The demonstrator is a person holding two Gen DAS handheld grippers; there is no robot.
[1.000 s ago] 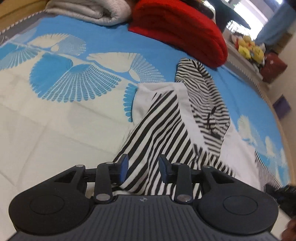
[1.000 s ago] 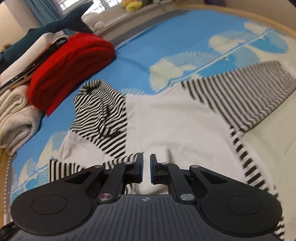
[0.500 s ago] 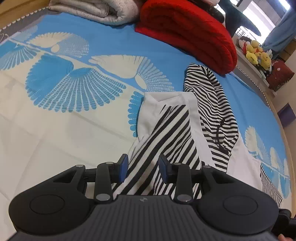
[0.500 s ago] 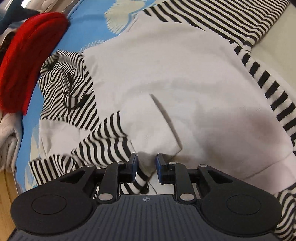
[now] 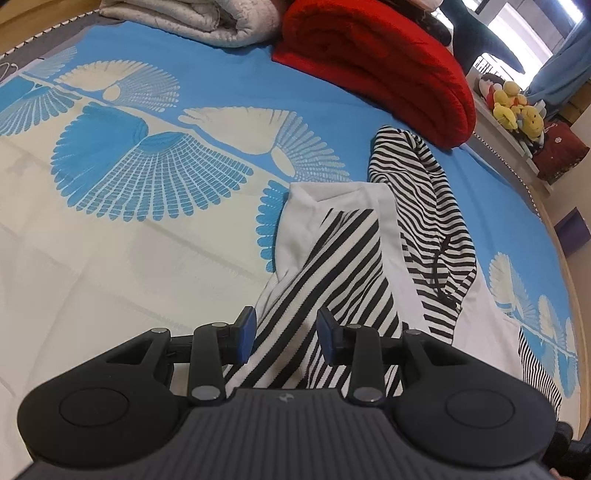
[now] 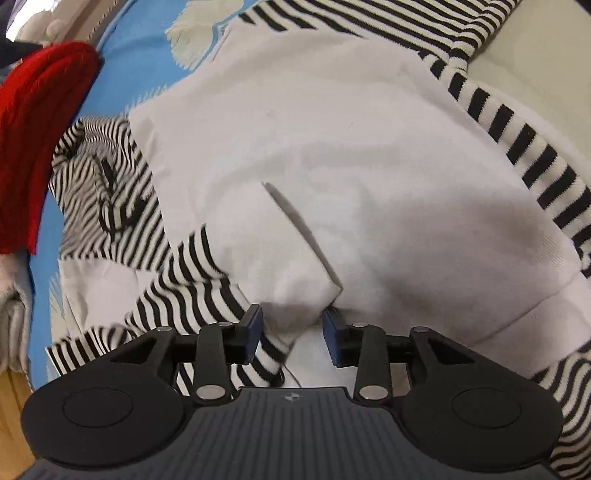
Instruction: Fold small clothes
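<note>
Small white hooded top with black-and-white striped sleeves and hood (image 6: 332, 155), spread on blue-and-cream patterned bedspread (image 5: 129, 221): sleeve-folding step judged in hand, left gripper (image 5: 286, 334) spread over one striped sleeve (image 5: 332, 280), right gripper (image 6: 291, 332) spread at other cuff; next, close and carry inward.

A bed covered by a blue and cream bedspread (image 5: 155, 177) with fan-shaped feather prints fills most of both views. At its far edge lie a folded grey-white blanket (image 5: 192, 18) and a rolled red blanket (image 5: 376, 62), with a dark stuffed toy (image 5: 480, 37) behind them. Past the bed, a ledge holds yellow plush toys (image 5: 517, 107) and a dark red bag (image 5: 561, 151) beside a bright window (image 5: 524, 22) with a blue curtain (image 5: 565, 48).
</note>
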